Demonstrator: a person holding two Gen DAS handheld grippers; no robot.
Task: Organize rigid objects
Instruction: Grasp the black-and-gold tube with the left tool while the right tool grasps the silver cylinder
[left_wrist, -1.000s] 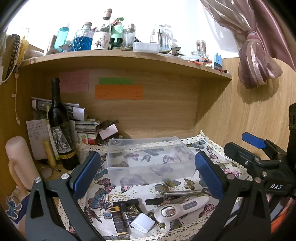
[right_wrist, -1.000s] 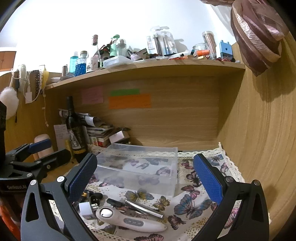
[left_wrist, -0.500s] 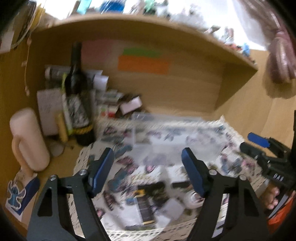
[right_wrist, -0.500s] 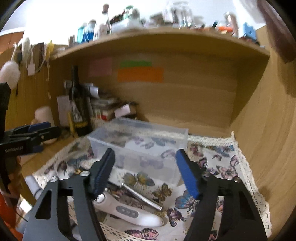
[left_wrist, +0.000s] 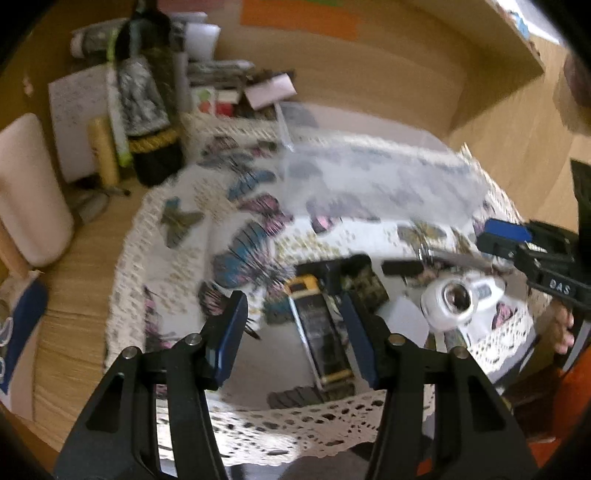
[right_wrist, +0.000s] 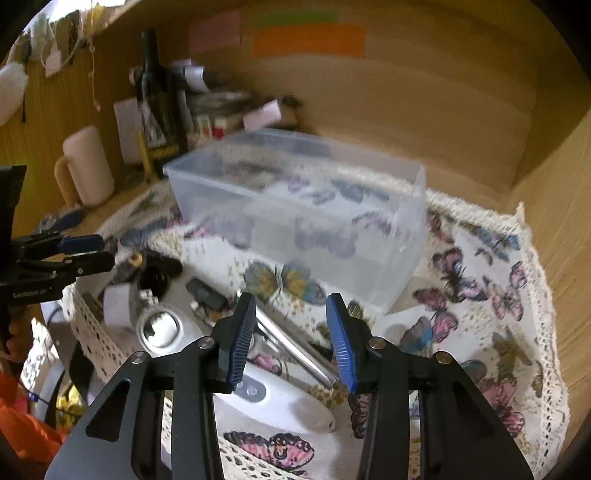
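Nothing sits in the clear box yet; black lighter, white device and metal tool lie on the bench cloth. Both my fingers, left and right, are spread, holding nothing.

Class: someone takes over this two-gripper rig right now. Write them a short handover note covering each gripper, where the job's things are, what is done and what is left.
Left gripper: open, empty, low over the black and gold case.
Right gripper: open, empty, above the metal rod and white device.
Clear bin: on the butterfly cloth behind the items, apparently empty.
White block and small dark pieces lie loose in front of the bin.
Done: nothing binned.
Left: probably grasp each item and put it in the bin.
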